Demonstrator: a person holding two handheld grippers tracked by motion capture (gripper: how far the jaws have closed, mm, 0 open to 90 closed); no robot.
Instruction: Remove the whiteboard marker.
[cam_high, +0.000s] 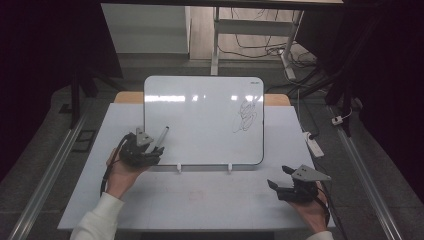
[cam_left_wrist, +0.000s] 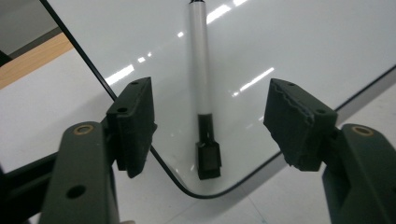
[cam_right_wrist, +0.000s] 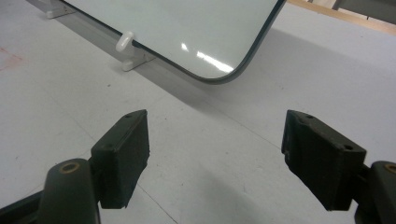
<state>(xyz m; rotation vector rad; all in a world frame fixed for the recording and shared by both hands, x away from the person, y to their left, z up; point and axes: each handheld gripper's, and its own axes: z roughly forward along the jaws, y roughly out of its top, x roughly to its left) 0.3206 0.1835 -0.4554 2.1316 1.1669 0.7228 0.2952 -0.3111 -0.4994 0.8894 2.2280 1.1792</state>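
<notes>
Jaws of my left gripper (cam_high: 150, 151) stand apart at the whiteboard's (cam_high: 200, 120) seven-o'clock corner in the high view, the marker (cam_high: 161, 138) lying just beyond them; my right gripper (cam_high: 285, 181) idles open at five o'clock. From the left gripper view, the marker (cam_left_wrist: 201, 88) sits between my pads (cam_left_wrist: 135, 122), untouched, so the pickup isn't made. From the right gripper view, my spread jaws face bare table (cam_right_wrist: 196, 154). A scribble (cam_high: 246, 117) remains.

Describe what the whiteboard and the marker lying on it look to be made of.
The whiteboard looks like glossy coated board or glass: ceiling lights mirror sharply in it, and a thin dark rim rounds its corners. The marker seems to be plastic, possibly metal: a smooth satin silver-white barrel with a soft highlight, ending in a matte black cap.
</notes>
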